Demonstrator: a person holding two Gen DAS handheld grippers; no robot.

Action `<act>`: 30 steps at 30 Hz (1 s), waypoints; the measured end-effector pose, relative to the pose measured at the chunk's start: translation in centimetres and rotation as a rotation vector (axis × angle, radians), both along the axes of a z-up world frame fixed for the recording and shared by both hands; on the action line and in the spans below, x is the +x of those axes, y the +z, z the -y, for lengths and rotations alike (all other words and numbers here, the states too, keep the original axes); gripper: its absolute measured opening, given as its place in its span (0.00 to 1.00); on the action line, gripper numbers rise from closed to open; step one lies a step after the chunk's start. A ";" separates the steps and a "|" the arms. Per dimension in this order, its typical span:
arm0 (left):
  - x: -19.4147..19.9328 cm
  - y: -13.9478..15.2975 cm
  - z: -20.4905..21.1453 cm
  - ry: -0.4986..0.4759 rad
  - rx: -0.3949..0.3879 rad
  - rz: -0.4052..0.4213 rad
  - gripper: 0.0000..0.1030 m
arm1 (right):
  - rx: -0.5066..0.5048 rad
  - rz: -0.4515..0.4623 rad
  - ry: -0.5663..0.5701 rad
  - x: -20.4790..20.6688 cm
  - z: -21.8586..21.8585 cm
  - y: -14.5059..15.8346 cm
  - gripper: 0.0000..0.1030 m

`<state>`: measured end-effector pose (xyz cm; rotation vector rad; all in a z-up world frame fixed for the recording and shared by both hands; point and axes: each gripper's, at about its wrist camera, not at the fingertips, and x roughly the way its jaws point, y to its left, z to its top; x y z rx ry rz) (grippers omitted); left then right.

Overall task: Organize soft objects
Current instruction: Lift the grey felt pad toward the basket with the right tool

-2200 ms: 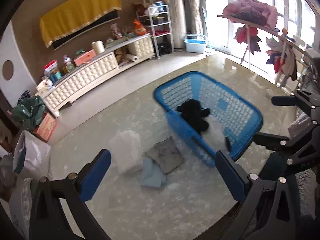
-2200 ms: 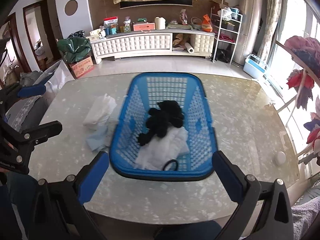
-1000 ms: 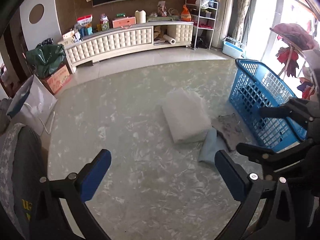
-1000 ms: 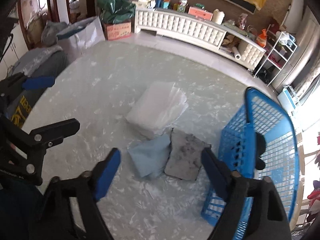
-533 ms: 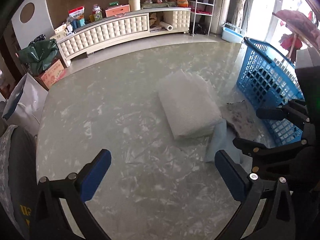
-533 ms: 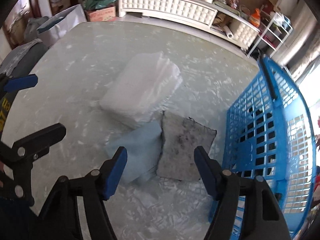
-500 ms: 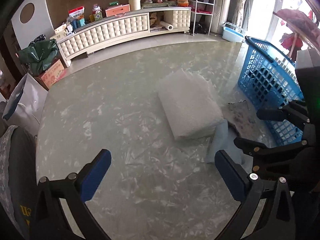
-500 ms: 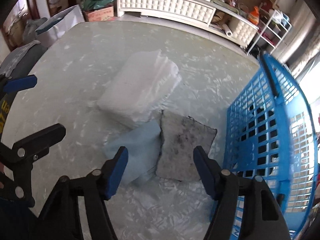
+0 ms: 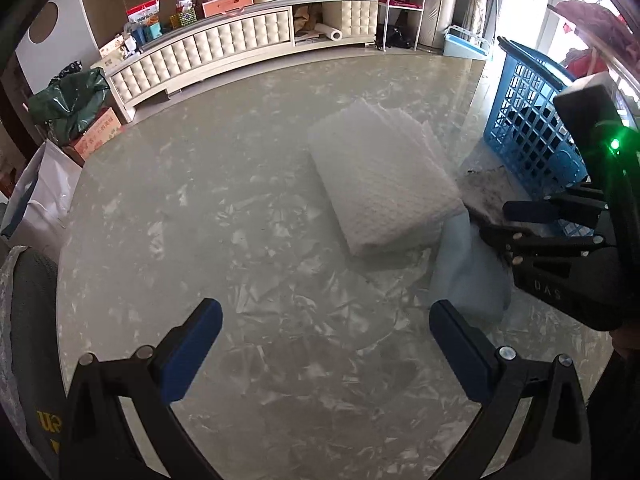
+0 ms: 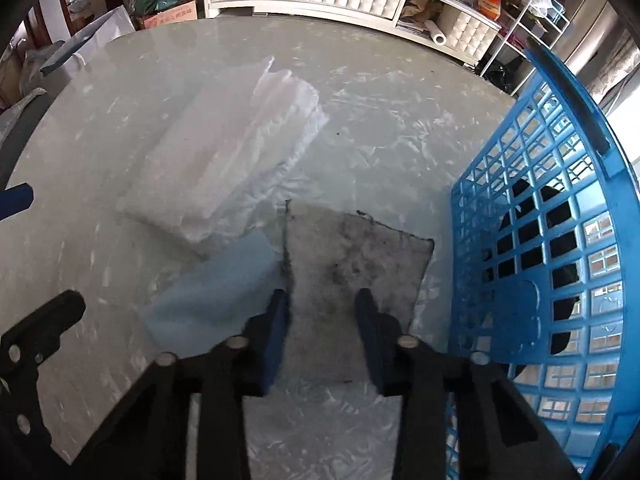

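A dirty grey cloth (image 10: 356, 256) lies flat on the marble table beside a light blue cloth (image 10: 224, 284) and a white bagged pad (image 10: 224, 148). My right gripper (image 10: 322, 316) is low over the grey cloth's near edge, jaws partly closed with the cloth between them, still apart. The blue basket (image 10: 560, 240) stands right of it, with a black soft toy (image 10: 532, 240) inside. My left gripper (image 9: 324, 344) is open and empty above bare table. In the left wrist view I see the white pad (image 9: 380, 176), the blue cloth (image 9: 468, 276), the grey cloth (image 9: 484, 192) and the basket (image 9: 532, 128).
The table edge curves at left, with a white bag (image 9: 36, 204) and a dark chair back (image 9: 28, 320) beyond it. A white cabinet (image 9: 224, 52) runs along the far wall. A green bag (image 9: 68, 100) and a box sit on the floor.
My right gripper has dropped toward the grey cloth and its jaws have narrowed around its near edge. My left gripper has drifted slightly closer to the table.
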<state>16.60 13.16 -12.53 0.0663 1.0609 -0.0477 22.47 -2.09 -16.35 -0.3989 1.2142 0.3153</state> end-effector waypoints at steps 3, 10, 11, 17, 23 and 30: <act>0.0 -0.1 0.0 0.000 -0.007 -0.006 1.00 | 0.004 -0.009 0.007 0.2 -0.5 0.0 0.11; -0.3 0.4 -0.2 0.005 -0.015 0.006 1.00 | 0.023 0.009 0.030 -1.2 0.1 0.8 0.05; -0.3 0.5 -0.3 0.006 -0.027 0.009 1.00 | 0.023 0.014 0.036 -1.3 0.5 1.2 0.05; -0.6 1.5 -0.4 0.013 -0.074 0.027 1.00 | 0.027 0.051 0.079 -3.2 0.0 3.7 0.05; -1.1 2.5 0.2 0.010 -0.113 0.051 1.00 | 0.060 0.051 0.094 -4.5 0.7 6.4 0.05; -1.4 3.1 1.2 0.011 -0.110 0.045 1.00 | 0.114 0.060 0.105 -4.5 2.3 9.7 0.05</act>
